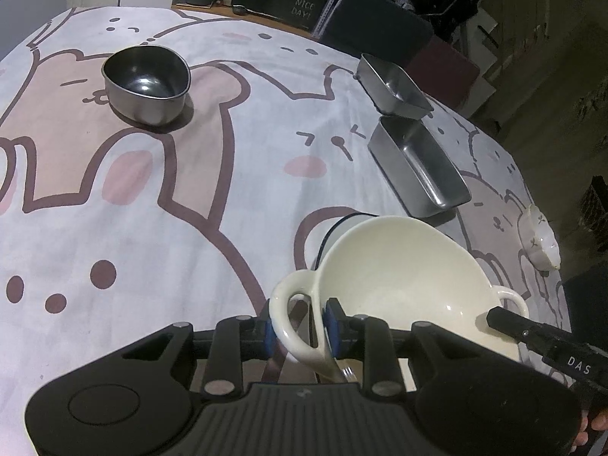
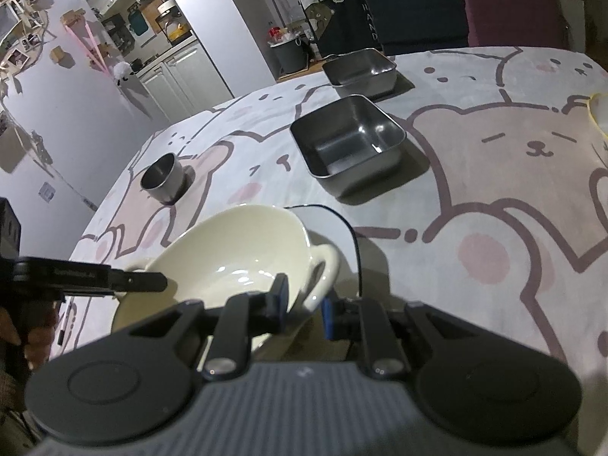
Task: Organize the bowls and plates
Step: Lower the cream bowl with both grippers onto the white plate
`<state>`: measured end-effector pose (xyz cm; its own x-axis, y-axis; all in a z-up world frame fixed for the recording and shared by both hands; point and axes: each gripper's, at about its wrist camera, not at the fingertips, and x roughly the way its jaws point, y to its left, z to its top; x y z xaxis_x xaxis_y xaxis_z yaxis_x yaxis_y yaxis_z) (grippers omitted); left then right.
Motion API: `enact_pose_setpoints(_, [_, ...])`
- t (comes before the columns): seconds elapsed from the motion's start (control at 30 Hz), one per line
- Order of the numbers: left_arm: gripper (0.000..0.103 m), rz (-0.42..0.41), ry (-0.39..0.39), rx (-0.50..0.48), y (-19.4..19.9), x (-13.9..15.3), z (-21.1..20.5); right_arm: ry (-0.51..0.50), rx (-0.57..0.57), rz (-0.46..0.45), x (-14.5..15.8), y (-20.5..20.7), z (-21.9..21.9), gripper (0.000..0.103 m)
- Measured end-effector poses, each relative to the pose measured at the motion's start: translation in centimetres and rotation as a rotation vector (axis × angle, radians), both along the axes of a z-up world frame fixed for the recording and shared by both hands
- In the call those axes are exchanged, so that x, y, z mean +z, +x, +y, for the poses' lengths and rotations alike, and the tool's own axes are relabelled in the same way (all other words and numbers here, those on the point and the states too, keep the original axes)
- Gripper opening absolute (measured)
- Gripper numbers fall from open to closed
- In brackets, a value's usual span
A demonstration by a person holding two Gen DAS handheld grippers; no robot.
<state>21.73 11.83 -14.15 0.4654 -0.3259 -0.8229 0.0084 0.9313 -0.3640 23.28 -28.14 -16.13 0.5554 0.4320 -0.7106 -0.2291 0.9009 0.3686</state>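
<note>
Glossy cream bowl (image 1: 399, 277), two loop handles, tilted, interior empty

Glazed ceramic and brushed steel on soft printed cloth

Your cream bowl (image 1: 399, 285) looks glossy glazed ceramic; at its 10 o'clock the round bowl (image 1: 146, 81) and at 1 o'clock two rectangular trays (image 1: 418, 167) shine as smooth metal. You work over a matt, slightly fuzzy tablecloth (image 1: 152, 228); gripper bodies look matt black plastic.
</note>
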Motion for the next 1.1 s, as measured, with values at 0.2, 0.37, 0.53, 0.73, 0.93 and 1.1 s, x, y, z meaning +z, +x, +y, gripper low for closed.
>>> enact_pose_setpoints(0.2, [0.029,0.003,0.014,-0.008,0.3,-0.2,-0.4,-0.005,-0.009,0.007,-0.2,0.1,0.1,0.022])
enact_pose_setpoints(0.37, [0.029,-0.001,0.02,-0.009,0.5,-0.2,-0.6,-0.01,-0.017,0.009,-0.3,0.2,0.3,0.022])
enact_pose_setpoints(0.53, [0.03,-0.004,0.032,-0.012,0.7,-0.2,-1.1,-0.014,-0.026,0.012,-0.4,0.2,0.3,0.022])
enact_pose_setpoints(0.73, [0.03,-0.006,0.042,-0.022,1.0,-0.3,-1.6,-0.021,-0.039,0.019,-0.6,0.1,0.3,0.022])
enact_pose_setpoints(0.93, [0.031,-0.007,0.053,-0.03,0.9,-0.3,-1.9,-0.033,-0.046,0.031,-0.7,0.1,0.2,0.023])
enact_pose_setpoints(1.1, [0.031,-0.003,0.055,-0.032,0.9,-0.4,-1.8,-0.044,-0.042,0.038,-0.9,0.1,0.2,0.023])
